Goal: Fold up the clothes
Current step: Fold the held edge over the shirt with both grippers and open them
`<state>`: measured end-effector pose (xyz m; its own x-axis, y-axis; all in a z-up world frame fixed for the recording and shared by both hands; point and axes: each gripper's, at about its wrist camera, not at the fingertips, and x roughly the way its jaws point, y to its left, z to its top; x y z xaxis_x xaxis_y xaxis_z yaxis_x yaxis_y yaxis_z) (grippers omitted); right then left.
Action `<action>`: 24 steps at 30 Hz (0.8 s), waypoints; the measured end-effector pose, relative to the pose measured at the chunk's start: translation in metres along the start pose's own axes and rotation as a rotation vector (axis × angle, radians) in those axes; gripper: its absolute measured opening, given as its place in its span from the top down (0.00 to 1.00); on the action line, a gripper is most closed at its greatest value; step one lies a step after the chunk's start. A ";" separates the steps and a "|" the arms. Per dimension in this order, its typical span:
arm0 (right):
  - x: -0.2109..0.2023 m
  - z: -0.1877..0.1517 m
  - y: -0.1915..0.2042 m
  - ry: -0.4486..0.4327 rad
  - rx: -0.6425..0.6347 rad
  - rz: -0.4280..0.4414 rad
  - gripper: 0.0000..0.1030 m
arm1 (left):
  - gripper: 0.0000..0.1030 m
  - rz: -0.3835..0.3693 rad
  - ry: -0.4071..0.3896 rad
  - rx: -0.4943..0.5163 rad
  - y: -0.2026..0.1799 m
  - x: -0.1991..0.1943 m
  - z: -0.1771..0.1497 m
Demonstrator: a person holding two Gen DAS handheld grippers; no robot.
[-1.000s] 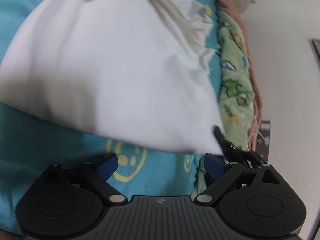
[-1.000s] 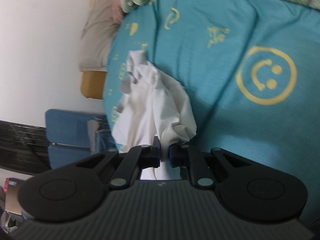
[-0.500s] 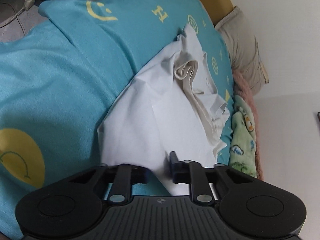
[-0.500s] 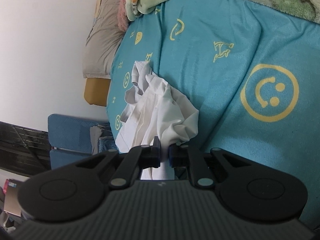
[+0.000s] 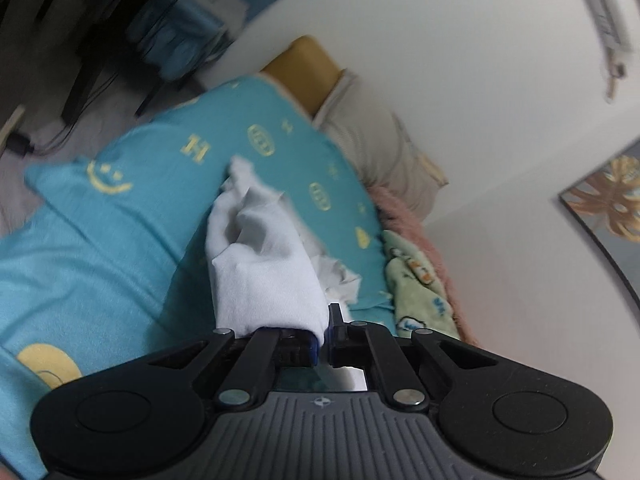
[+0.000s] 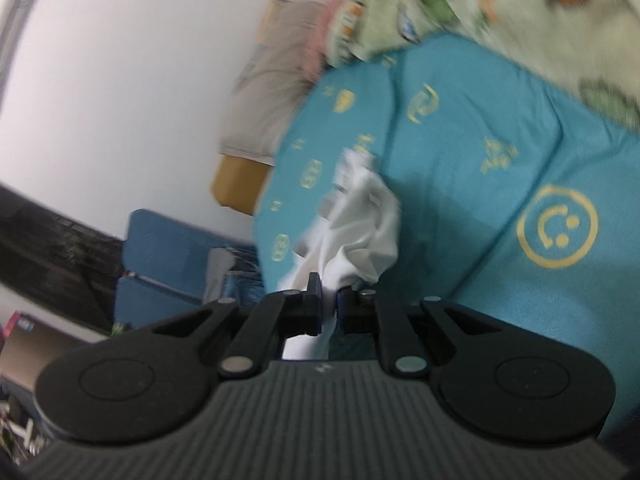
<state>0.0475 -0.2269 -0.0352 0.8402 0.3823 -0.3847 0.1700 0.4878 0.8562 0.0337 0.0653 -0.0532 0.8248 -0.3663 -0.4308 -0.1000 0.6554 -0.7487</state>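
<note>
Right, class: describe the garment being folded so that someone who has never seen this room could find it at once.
Start at the bed with the teal cover printed with yellow smileys. On it lies a crumpled white garment, pinched at its near end by the left gripper and right gripper. It is the only plain white cloth; the green blanket beside it is patterned.

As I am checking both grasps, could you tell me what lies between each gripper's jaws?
White garment cloth in both. In the left wrist view the left gripper pinches the white garment; in the right wrist view the right gripper clamps it too.

Black linkage grippers, blue-padded jaws
</note>
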 end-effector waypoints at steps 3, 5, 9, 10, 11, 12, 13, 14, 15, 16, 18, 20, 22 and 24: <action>-0.040 -0.006 0.012 -0.006 -0.051 0.032 0.90 | 0.96 -0.025 -0.001 0.000 -0.010 -0.038 -0.012; -0.068 -0.015 0.012 0.009 -0.049 0.044 0.90 | 0.96 -0.035 0.002 -0.017 -0.011 -0.065 -0.024; -0.102 -0.031 0.006 0.050 -0.038 -0.023 0.90 | 0.95 -0.015 -0.007 -0.045 -0.008 -0.075 -0.028; -0.101 -0.031 0.005 0.066 -0.025 -0.029 0.90 | 0.95 -0.009 -0.009 -0.051 -0.007 -0.077 -0.028; -0.089 -0.026 0.009 0.066 -0.024 -0.036 0.90 | 0.95 -0.004 -0.012 -0.058 -0.006 -0.079 -0.029; -0.077 -0.021 0.013 0.065 -0.024 -0.043 0.90 | 0.95 0.002 -0.014 -0.065 -0.005 -0.081 -0.030; -0.065 -0.015 0.018 0.065 -0.023 -0.050 0.90 | 0.95 0.007 -0.017 -0.071 -0.005 -0.083 -0.030; -0.054 -0.010 0.022 0.064 -0.022 -0.057 0.90 | 0.95 0.019 -0.012 -0.071 -0.006 -0.075 -0.024; -0.042 -0.005 0.026 0.064 -0.021 -0.064 0.90 | 0.94 0.042 -0.006 -0.054 -0.010 -0.063 -0.016; -0.030 0.000 0.030 0.063 -0.021 -0.071 0.90 | 0.94 0.070 0.004 -0.040 -0.012 -0.047 -0.006; -0.006 0.011 0.039 0.062 -0.019 -0.085 0.90 | 0.94 0.129 0.028 -0.016 -0.016 -0.013 0.014; 0.031 0.014 0.045 0.056 -0.031 -0.141 0.90 | 0.93 0.183 0.064 0.017 -0.018 0.024 0.033; 0.066 0.022 0.039 0.055 -0.029 -0.182 0.90 | 0.93 0.232 0.091 0.036 -0.015 0.058 0.047; 0.094 0.027 0.031 0.058 -0.008 -0.205 0.90 | 0.93 0.267 0.114 0.059 -0.009 0.089 0.057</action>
<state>0.1456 -0.1970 -0.0359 0.7576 0.3186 -0.5697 0.3297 0.5665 0.7553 0.1396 0.0640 -0.0559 0.7053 -0.2460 -0.6649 -0.2695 0.7744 -0.5724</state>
